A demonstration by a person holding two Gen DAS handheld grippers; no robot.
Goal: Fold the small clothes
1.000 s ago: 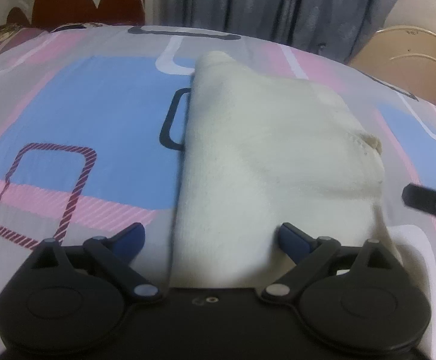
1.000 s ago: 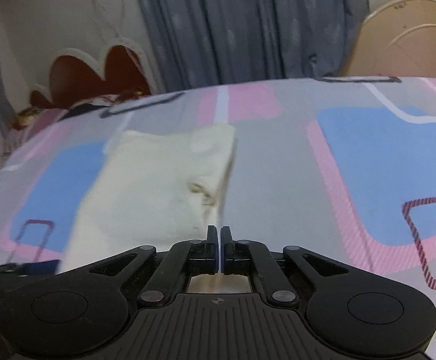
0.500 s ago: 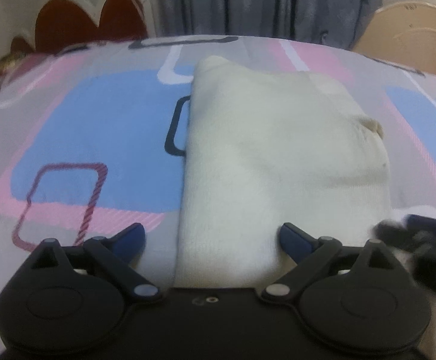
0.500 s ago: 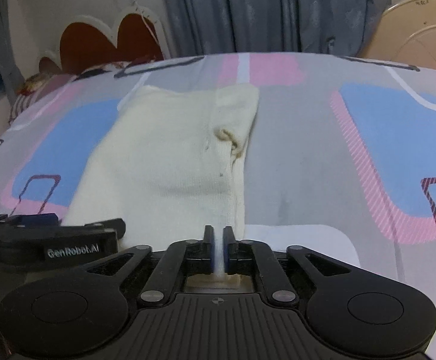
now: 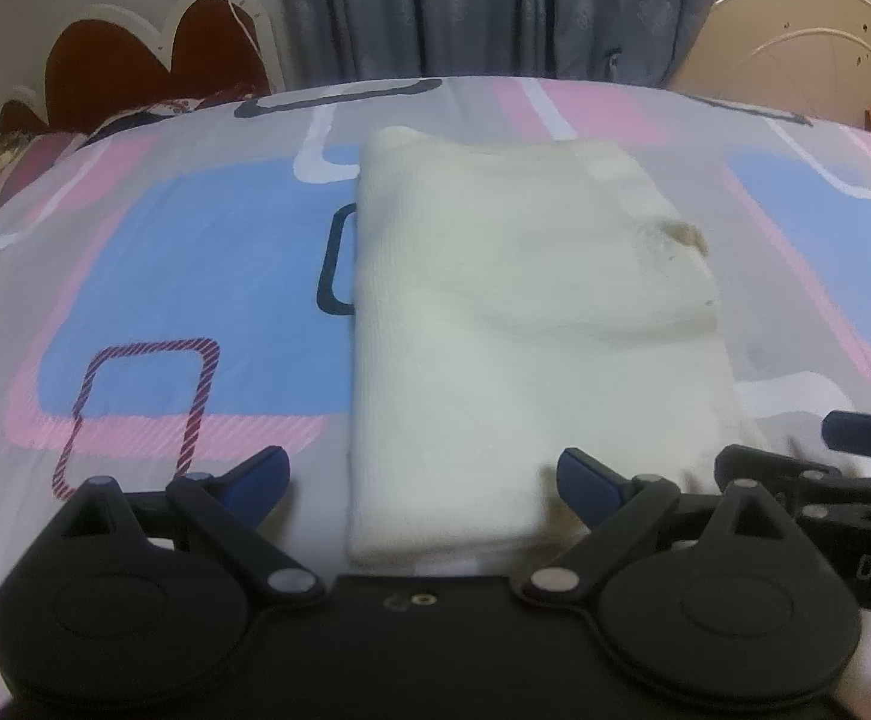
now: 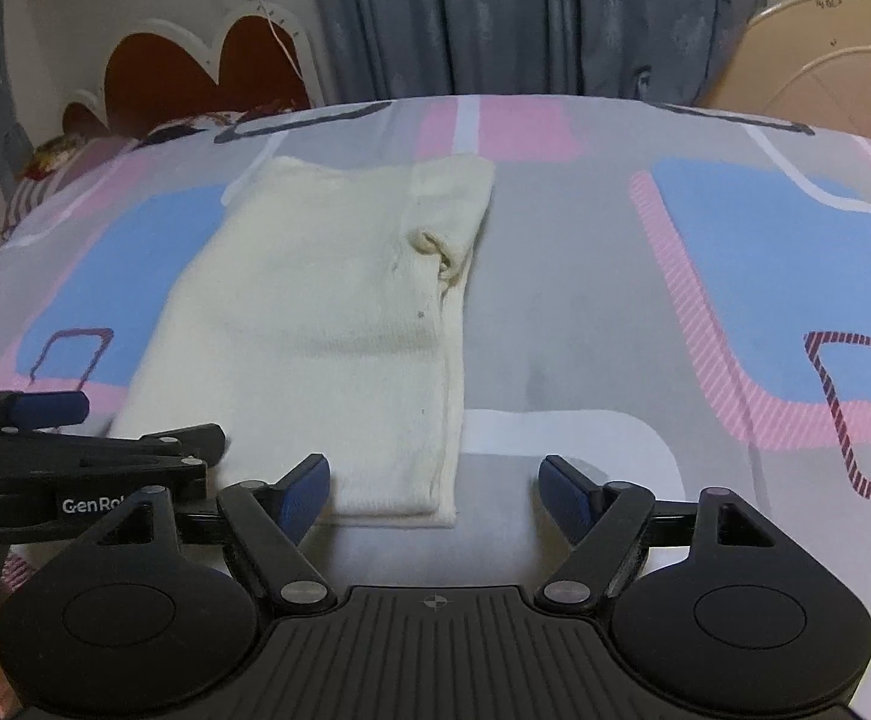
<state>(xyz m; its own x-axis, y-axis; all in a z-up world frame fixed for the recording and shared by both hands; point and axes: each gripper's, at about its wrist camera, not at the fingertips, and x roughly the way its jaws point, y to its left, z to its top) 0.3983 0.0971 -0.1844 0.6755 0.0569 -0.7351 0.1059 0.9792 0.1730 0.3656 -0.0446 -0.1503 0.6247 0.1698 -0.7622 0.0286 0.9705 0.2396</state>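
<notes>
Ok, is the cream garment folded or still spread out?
Folded. The garment lies as a narrow rectangle on the bedsheet, with doubled layers showing at its near edge. Neither gripper holds it.

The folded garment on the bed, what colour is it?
The folded garment is plain cream or off-white, without any pattern. It shows best in the right wrist view.

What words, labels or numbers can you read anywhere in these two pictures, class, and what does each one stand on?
"GenRo", cut off by the right gripper: on the left gripper body, right wrist view.
"DA", cut off at the picture's edge: on the right gripper body, left wrist view.
Small marks on the beige round board: too small to read.
The cream garment and bedsheet: no text.
</notes>
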